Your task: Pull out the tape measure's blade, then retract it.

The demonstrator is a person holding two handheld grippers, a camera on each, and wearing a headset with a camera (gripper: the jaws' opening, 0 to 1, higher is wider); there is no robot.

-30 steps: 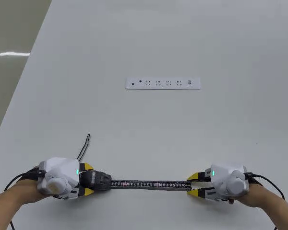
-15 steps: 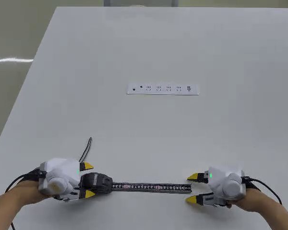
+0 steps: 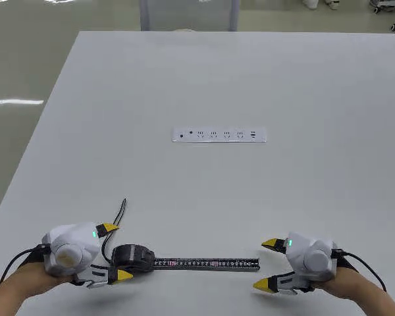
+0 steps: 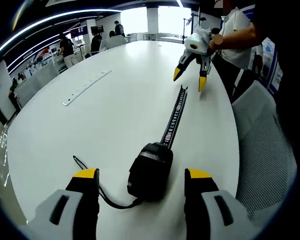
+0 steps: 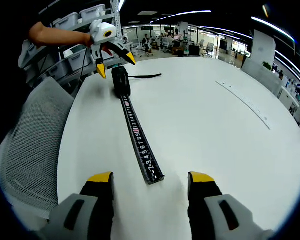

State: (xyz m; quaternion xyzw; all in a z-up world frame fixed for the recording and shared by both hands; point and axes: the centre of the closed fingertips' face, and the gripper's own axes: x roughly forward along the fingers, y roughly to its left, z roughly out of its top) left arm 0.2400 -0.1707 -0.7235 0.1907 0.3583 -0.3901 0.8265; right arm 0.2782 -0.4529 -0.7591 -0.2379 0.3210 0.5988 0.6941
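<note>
Since one second ago, both grippers have let go of the tape measure: the left gripper (image 3: 117,251), then clamped on the tape measure case (image 3: 133,255), now stands with its jaws spread wide, and the right gripper (image 3: 266,263), then closed on the tip of the blade (image 3: 207,264), also stands wide open. Half a second ago the right gripper was already open while the left was still on the case. The case lies on the white table (image 3: 250,79), well on the person's side of the power strip (image 3: 219,135) and off toward the strip's left end. In the left gripper view the case sits between the two yellow-tipped jaws with a gap on each side – no contact. The blade lies flat on the table, extended, running roughly parallel to the power strip, with its free end about level with the strip's right end. In the right gripper view that free end rests just ahead of the open jaws, centred between them and touching neither. A thin black cord (image 3: 120,209) trails from the case toward the power strip.
</note>
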